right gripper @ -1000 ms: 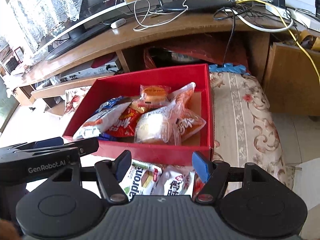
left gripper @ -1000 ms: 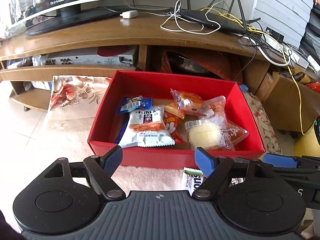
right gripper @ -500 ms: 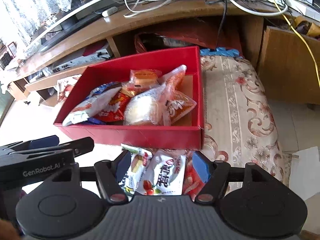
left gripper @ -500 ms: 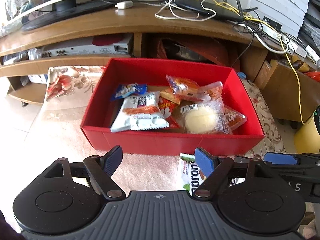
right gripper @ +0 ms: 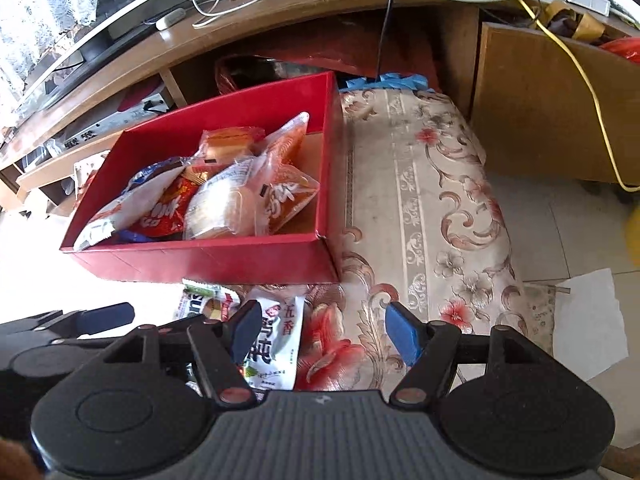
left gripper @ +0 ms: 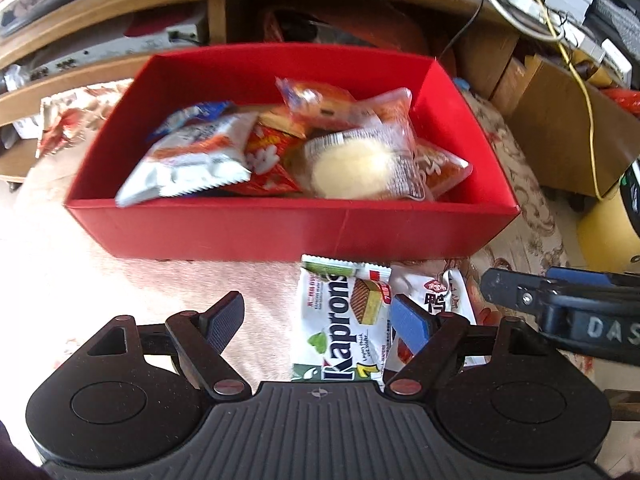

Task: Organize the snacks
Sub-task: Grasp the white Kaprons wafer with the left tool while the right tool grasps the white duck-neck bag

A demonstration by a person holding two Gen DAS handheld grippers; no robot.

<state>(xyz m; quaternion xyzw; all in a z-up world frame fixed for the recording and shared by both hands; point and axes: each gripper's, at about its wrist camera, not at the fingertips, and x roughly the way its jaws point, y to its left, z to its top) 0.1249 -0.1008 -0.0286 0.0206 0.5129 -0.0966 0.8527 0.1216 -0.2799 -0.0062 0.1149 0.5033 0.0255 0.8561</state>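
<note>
a red cardboard box (left gripper: 288, 232) is set on a flowered cloth (right gripper: 432, 208). it is filled with snack packs: a round pale bun in a clear bag (left gripper: 352, 166), a white and orange chip bag (left gripper: 192, 160) and orange packs. two packs are left outside, just by the front wall: a white and green wafer pack (left gripper: 344, 320) and a white pack with red writing (right gripper: 274, 344). the left gripper (left gripper: 318, 322) and the right gripper (right gripper: 324, 330) are held wide above them, and nothing is gripped.

Strong daylight from the left washes the rug (left gripper: 100, 272) out to near white in both views. In the left view the snacks (left gripper: 280, 152) in the box (left gripper: 280, 232) are smeared by motion blur. Fisheye distortion bends the shelf (right gripper: 280, 12) edges.
</note>
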